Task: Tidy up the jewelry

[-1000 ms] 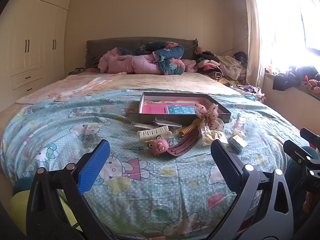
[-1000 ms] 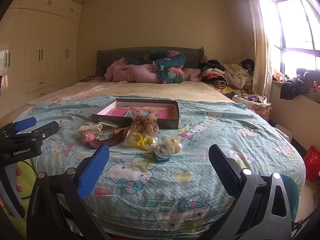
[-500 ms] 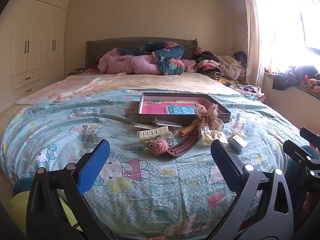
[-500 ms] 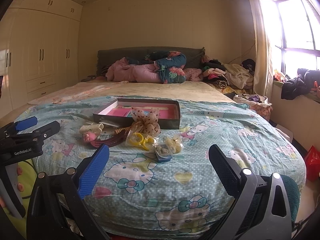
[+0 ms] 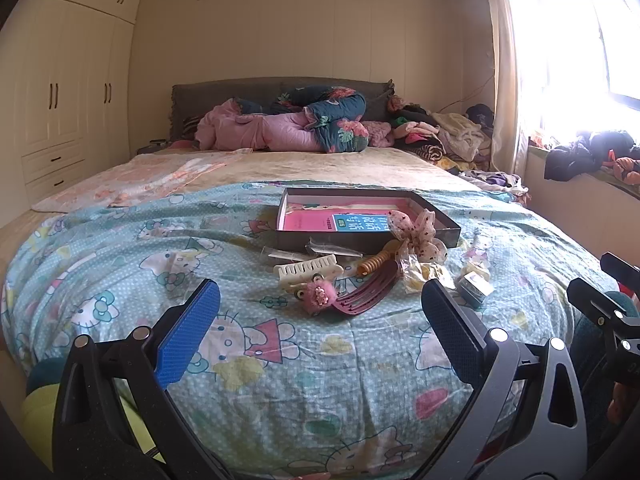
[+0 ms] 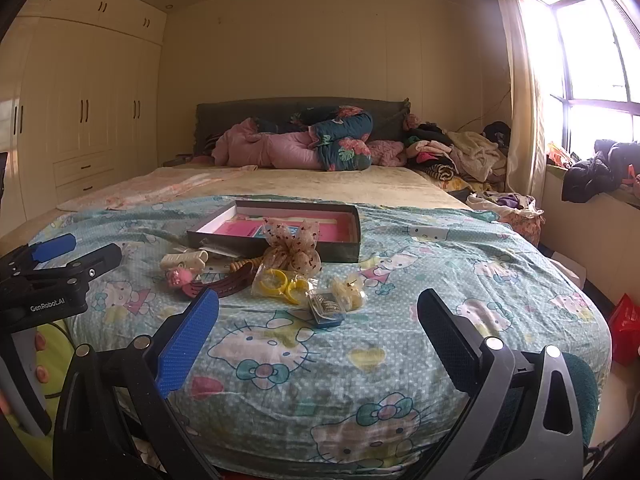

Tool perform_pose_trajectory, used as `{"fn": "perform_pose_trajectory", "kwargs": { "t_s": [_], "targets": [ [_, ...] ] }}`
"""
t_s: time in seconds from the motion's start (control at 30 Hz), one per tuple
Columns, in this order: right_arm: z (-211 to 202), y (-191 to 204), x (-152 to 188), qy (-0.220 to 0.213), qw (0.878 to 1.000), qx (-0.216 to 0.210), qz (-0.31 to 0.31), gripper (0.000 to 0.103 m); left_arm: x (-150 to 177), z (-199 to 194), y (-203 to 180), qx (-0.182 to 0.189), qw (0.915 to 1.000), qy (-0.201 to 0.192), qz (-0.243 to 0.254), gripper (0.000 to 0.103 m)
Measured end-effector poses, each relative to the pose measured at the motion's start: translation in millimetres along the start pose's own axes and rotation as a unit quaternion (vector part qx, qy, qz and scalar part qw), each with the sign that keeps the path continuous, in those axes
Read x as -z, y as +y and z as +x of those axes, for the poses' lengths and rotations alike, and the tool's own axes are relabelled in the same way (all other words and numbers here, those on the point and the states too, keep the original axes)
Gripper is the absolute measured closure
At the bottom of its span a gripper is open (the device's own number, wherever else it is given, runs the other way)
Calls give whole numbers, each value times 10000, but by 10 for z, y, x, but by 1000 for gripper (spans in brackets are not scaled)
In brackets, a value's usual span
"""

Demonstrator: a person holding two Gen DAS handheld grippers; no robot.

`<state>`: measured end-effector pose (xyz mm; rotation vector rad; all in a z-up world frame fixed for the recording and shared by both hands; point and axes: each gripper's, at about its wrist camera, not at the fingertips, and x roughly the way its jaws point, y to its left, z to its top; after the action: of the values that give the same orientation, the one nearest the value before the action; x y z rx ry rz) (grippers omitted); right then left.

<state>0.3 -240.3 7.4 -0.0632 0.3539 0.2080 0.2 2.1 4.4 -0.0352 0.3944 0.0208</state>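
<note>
Both claws gape, holding nothing: left claw (image 5: 320, 332) and right claw (image 6: 318, 336) hover at the bed's (image 5: 280, 380) foot. Ahead, well apart, hair accessories (image 5: 336, 280) lie scattered before the open box (image 5: 360, 216).

The only change is a small drift of the right gripper (image 6: 318, 296). In its view the whole scene has slid slightly right and down over the last second. The dark shallow box (image 6: 340, 254) on the bed, the grey headboard (image 6: 224, 120) at the far end and the left gripper (image 6: 80, 250) at the left edge have all shifted by the same small amount. That fits the right gripper turning a touch left and upward. Its jaws have not changed their spread.
</note>
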Motion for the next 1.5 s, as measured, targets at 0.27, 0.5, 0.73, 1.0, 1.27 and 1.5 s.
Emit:
{"fn": "perform_pose_trajectory", "kwargs": {
  "t_s": [0.27,0.5,0.73,1.0,1.27,1.5],
  "targets": [
    [-2,6,12,-7,10000,7,-8,6,-11,-4,2,10,10000,-2,3,11],
    [-8,9,12,-12,10000,7,-7,6,-10,-7,1,5,10000,-7,-1,11],
    [-12,2,-14,-36,10000,-62,-37,6,-28,2,16,-13,10000,17,-43,11],
    [139,79,-37,165,9989,-388,-221,6,-29,130,153,-156,9996,128,-204,11],
    [381,188,-97,403,9965,-654,-329,6,-59,257,312,-399,9981,311,-361,11],
    [647,207,-202,639,9942,-802,-329,6,-68,439,386,-384,9964,594,-473,11]
  ]
}}
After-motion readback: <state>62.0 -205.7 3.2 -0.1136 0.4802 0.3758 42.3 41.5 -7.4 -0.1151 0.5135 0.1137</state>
